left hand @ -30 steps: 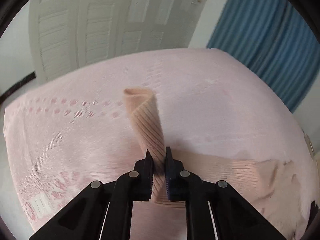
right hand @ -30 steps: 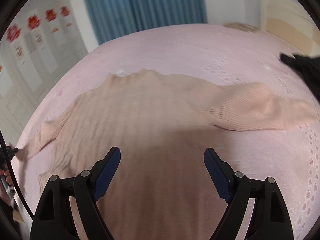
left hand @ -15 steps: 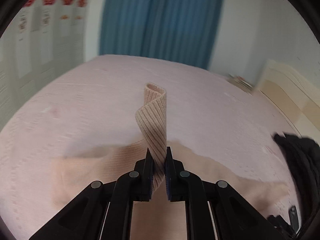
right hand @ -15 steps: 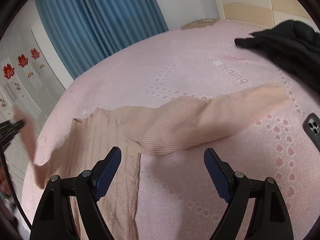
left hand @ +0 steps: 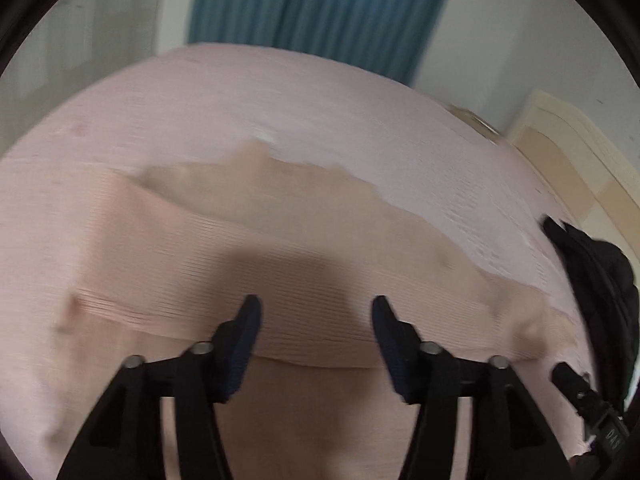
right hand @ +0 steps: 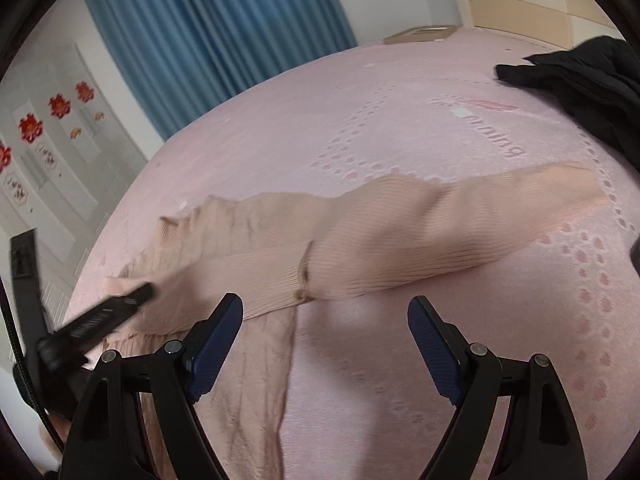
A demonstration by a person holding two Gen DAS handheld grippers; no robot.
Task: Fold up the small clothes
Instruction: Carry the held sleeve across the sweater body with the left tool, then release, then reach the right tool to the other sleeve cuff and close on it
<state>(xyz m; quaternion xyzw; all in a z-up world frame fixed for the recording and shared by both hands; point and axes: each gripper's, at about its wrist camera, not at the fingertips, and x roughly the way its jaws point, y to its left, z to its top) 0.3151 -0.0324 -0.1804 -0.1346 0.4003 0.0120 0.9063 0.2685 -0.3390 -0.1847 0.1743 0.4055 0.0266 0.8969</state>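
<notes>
A peach ribbed sweater [left hand: 304, 240] lies flat on the pink bed [left hand: 320, 112]. One sleeve is folded across its chest [right hand: 240, 272]; the other sleeve [right hand: 480, 216] stretches out to the right. My left gripper [left hand: 316, 312] is open and empty just above the folded sleeve. It also shows at the left of the right wrist view [right hand: 108, 316]. My right gripper [right hand: 324, 316] is open and empty, hovering above the sweater's right side near the armpit.
A black garment [right hand: 580, 92] lies on the bed at the right, also in the left wrist view [left hand: 592, 280]. Blue curtains [right hand: 208, 28] hang behind the bed. A white wardrobe [right hand: 40, 148] stands at the left.
My left gripper carried the sleeve across the sweater, opened and let it go onto the chest. The right gripper stayed open and shifted slightly.
</notes>
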